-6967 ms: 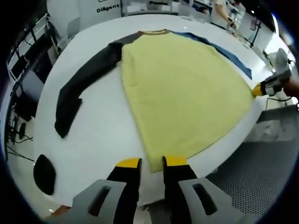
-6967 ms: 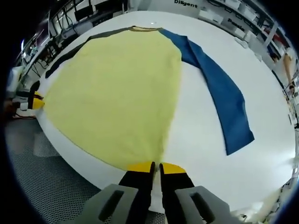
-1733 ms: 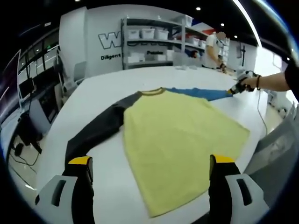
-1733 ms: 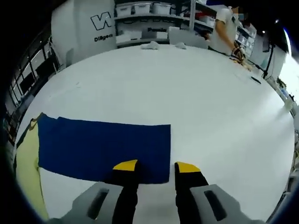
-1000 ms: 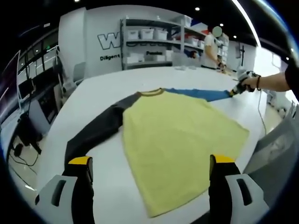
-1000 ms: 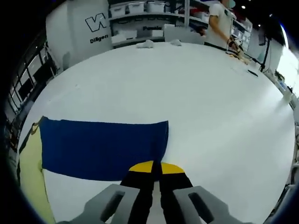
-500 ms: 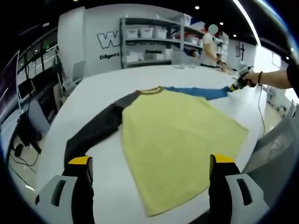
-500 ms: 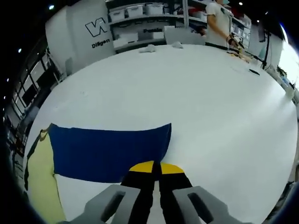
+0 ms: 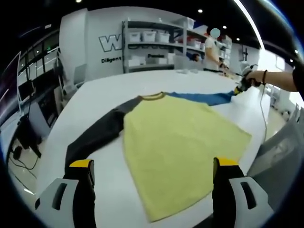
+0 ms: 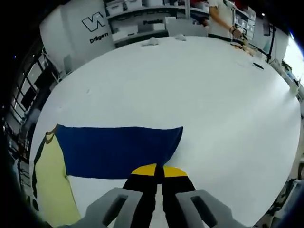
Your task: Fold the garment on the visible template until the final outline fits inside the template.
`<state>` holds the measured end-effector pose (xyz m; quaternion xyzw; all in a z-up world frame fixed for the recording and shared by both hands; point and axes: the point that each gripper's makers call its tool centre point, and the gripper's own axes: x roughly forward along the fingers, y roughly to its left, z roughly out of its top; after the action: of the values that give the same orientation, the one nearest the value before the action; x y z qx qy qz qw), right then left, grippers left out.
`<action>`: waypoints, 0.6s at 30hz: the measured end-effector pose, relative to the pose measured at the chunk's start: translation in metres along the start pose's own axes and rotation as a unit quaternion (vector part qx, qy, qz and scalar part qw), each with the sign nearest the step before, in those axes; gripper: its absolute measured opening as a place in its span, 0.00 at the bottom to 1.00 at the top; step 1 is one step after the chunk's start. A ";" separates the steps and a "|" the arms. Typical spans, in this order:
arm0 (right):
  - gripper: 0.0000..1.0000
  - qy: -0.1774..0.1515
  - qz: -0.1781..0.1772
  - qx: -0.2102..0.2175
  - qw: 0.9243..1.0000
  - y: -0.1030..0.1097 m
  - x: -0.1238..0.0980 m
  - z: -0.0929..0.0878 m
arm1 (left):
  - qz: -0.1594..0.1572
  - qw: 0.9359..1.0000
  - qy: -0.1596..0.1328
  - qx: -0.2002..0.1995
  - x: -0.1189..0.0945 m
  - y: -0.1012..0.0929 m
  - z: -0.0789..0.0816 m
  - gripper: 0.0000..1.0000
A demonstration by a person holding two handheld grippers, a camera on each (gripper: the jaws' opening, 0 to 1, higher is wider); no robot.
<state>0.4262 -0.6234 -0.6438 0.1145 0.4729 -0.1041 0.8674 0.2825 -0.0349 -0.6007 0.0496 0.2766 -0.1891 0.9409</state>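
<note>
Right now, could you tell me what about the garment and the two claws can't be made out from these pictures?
- Template: no outline can be made out on the white table in either view.
- Blue sleeve cuff edge: in the right gripper view the shut right claw covers the spot, so the bite on the cloth is hidden.
- Dark sleeve cuff: in the left gripper view it runs behind the open left claw.

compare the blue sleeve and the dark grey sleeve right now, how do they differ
Colour: the blue sleeve is deep blue, the dark grey sleeve charcoal. State: the right claw is shut on the blue sleeve's cuff end and stretches it out straight, while the dark grey sleeve lies loose on the white table, with the left claw open above it. Both join the same yellow shirt body.
</note>
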 end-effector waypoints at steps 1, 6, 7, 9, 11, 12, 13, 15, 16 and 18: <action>0.00 0.000 0.000 -0.001 1.000 0.002 -0.002 -0.002 | -0.001 1.000 -0.001 0.001 0.000 0.000 0.000 0.99; 0.00 0.002 0.004 -0.010 1.000 0.007 -0.011 -0.002 | -0.002 1.000 -0.009 -0.001 -0.001 -0.001 0.003 0.99; 0.00 0.000 0.005 -0.017 1.000 0.008 -0.013 0.000 | -0.003 1.000 -0.009 -0.001 -0.002 -0.001 0.004 0.99; 0.00 -0.007 0.006 -0.026 1.000 0.013 -0.018 0.003 | -0.004 1.000 -0.010 -0.001 -0.001 -0.002 0.004 0.99; 0.00 -0.012 0.008 -0.028 0.999 0.020 -0.024 0.003 | -0.006 1.000 -0.011 0.000 -0.002 -0.002 0.005 0.99; 0.00 -0.012 0.011 -0.026 1.000 0.024 -0.028 0.003 | -0.006 1.000 -0.013 0.000 -0.002 -0.003 0.005 0.99; 0.00 -0.014 0.015 -0.028 0.999 0.031 -0.033 0.002 | -0.007 1.000 -0.013 -0.001 -0.002 -0.003 0.005 0.99; 0.00 -0.019 0.019 -0.034 0.999 0.041 -0.040 0.004 | -0.007 1.000 -0.015 -0.001 -0.002 -0.003 0.006 0.99; 0.00 -0.022 0.022 -0.040 0.999 0.046 -0.042 0.005 | -0.008 1.000 -0.016 -0.002 -0.002 -0.003 0.007 0.99; 0.00 -0.033 0.032 -0.050 0.998 0.060 -0.048 0.009 | -0.010 1.000 -0.016 -0.004 -0.002 -0.004 0.006 0.99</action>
<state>0.4253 -0.5658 -0.5921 0.0821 0.4453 -0.0562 0.8899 0.2825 -0.0393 -0.5942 0.0397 0.2626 -0.1978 0.9436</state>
